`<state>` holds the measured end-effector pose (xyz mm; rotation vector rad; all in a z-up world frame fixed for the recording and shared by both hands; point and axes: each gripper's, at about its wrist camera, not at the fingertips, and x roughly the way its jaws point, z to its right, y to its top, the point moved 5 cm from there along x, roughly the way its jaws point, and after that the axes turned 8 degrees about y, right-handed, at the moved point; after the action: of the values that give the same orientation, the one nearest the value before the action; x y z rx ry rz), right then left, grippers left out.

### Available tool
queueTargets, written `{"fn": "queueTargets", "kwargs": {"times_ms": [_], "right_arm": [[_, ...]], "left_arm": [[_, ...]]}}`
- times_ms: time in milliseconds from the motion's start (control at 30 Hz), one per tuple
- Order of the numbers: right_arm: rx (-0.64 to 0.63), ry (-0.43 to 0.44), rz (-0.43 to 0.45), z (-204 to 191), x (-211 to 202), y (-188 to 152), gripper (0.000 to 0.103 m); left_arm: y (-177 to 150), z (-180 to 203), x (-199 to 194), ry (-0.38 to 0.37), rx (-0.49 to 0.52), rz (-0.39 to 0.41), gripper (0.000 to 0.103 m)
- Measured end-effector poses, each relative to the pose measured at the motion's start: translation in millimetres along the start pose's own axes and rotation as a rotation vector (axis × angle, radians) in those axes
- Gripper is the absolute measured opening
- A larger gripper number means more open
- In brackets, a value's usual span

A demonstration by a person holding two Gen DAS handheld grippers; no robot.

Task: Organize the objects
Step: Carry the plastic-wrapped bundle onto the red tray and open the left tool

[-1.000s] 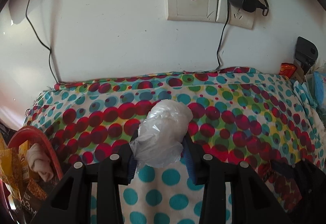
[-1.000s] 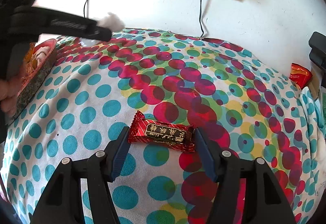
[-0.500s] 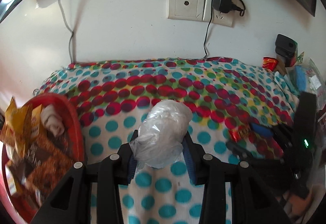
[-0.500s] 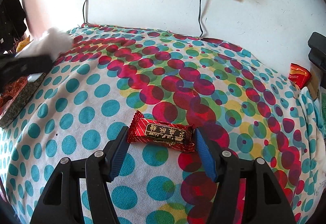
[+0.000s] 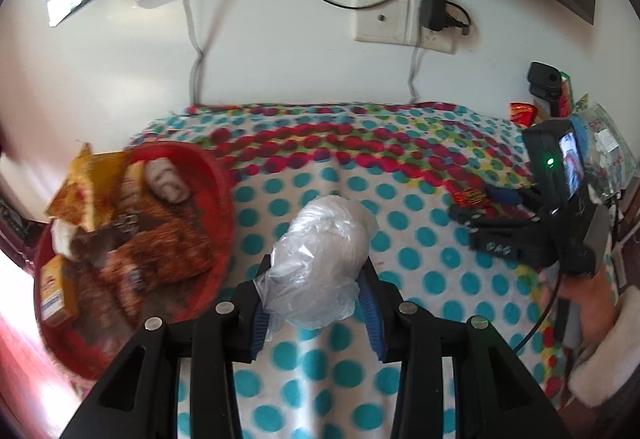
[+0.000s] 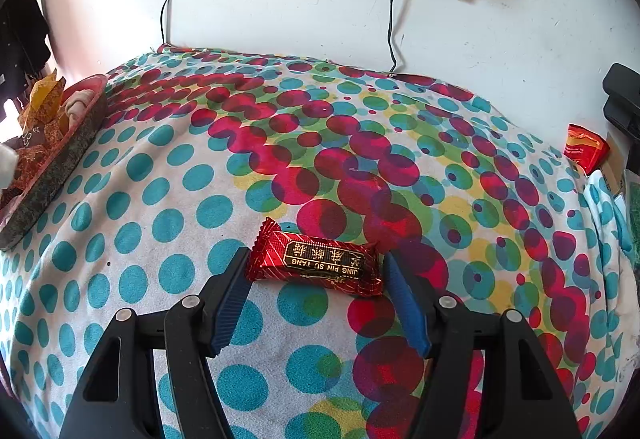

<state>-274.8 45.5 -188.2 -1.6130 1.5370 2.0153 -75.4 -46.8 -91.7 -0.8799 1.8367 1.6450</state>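
Observation:
My left gripper (image 5: 316, 267) is shut on a white lump wrapped in clear plastic (image 5: 324, 251), held above the dotted cloth (image 5: 420, 239) just right of a red basket (image 5: 218, 195). The basket is full of snack packets and a white roll. A red candy bar (image 6: 320, 259) with a gold label lies flat on the cloth between the fingers of my right gripper (image 6: 318, 263). Its left finger (image 6: 236, 279) touches the wrapper's end; the right pad stands a little clear. In the left wrist view, the right gripper (image 5: 478, 205) and candy bar (image 5: 470, 197) sit at the right.
The red basket (image 6: 60, 167) sits at the cloth's left edge. An orange-red packet (image 6: 584, 151) and a black device (image 6: 620, 99) lie at the far right by the wall. Sockets, a charger (image 5: 432, 9) and hanging cables are on the wall behind. A person's hand (image 5: 592, 295) holds the right gripper.
The left gripper has carried the wrapped lump back and leftward; the red basket has come fully into its view. It has left the right wrist view. The right gripper stays over the candy bar.

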Motion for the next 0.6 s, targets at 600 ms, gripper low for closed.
{"fn": "queueTargets", "kwargs": {"times_ms": [600], "right_arm": [[-0.010,0.009,0.000,1.3,-0.2,-0.6,0.065]], "left_arm": [[-34.2,-176.1,-18.6,0.192,-0.303,-0.004,0.040]]}}
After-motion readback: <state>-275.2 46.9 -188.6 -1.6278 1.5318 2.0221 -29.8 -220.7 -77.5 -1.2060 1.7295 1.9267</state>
